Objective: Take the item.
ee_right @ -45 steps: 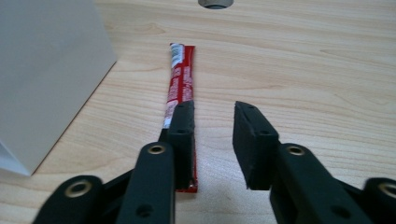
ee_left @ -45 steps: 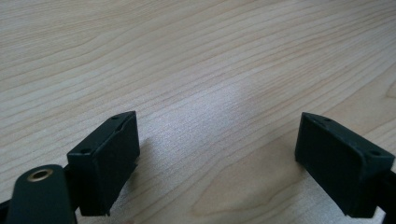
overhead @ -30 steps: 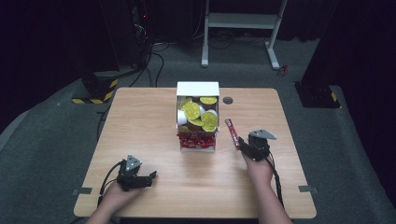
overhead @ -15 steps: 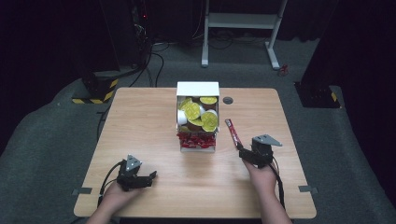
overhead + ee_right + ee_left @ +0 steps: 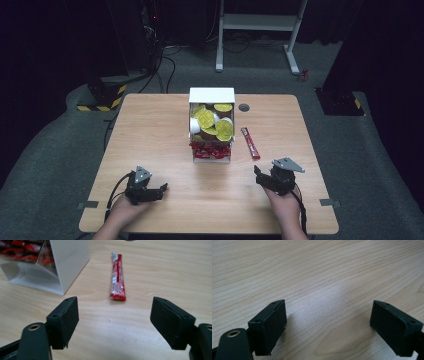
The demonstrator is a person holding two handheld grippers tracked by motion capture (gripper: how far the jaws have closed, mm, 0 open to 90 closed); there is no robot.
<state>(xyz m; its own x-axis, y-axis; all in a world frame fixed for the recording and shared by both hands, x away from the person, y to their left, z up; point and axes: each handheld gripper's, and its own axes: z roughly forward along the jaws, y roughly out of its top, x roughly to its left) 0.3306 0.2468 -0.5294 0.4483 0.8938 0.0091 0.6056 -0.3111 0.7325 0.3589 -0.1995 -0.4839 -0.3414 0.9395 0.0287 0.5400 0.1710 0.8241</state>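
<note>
A red stick packet (image 5: 250, 143) lies flat on the wooden table (image 5: 150, 130), just right of a white box (image 5: 211, 96). The box holds yellow-lidded cups (image 5: 206, 119) above and red packets (image 5: 211, 150) in its front tray. My right gripper (image 5: 259, 175) sits near the front right, a short way back from the packet (image 5: 118, 277). Its jaws have just been opening and stand wide apart with nothing between them (image 5: 113, 317). My left gripper (image 5: 161, 189) rests at the front left, open over bare wood (image 5: 327, 320).
A black round grommet (image 5: 244, 107) is set in the table behind the packet. The box wall (image 5: 70, 262) stands left of the packet in the right gripper view. Beyond the table are a white stand (image 5: 260, 22) and a yellow-striped base (image 5: 102, 97) on the floor.
My right gripper has opened and drawn back toward the person, leaving the red stick packet on the table. The left gripper has stayed in place.
</note>
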